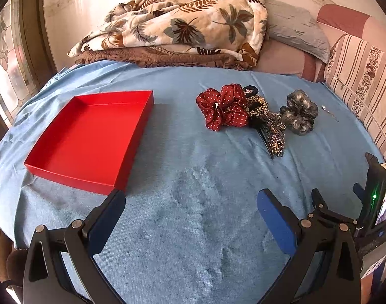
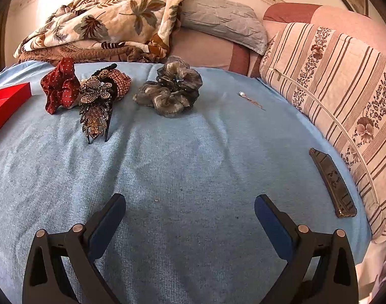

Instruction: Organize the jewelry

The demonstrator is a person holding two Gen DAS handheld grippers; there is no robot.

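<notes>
An empty red tray [image 1: 74, 139] lies on the blue cloth at the left; its corner shows in the right wrist view [image 2: 5, 101]. To its right lie a red dotted scrunchie [image 1: 223, 106] [image 2: 61, 86], a jewelled leaf hair comb [image 1: 269, 126] [image 2: 95, 109], a grey scrunchie [image 1: 299, 112] [image 2: 170, 87] and a small pendant on a chain [image 1: 326, 109] [image 2: 243, 95]. A checked scrunchie [image 2: 120, 83] lies behind the comb. My left gripper [image 1: 191, 202] is open and empty, near the tray's front corner. My right gripper [image 2: 190, 206] is open and empty above bare cloth, short of the items.
A dark flat case [image 2: 332, 179] lies at the cloth's right edge. A striped cushion [image 2: 340, 96] borders the right side. A leaf-print quilt [image 1: 177, 22] and a grey pillow [image 2: 223, 20] are piled at the back. The right gripper's body [image 1: 378, 197] shows at the left view's right edge.
</notes>
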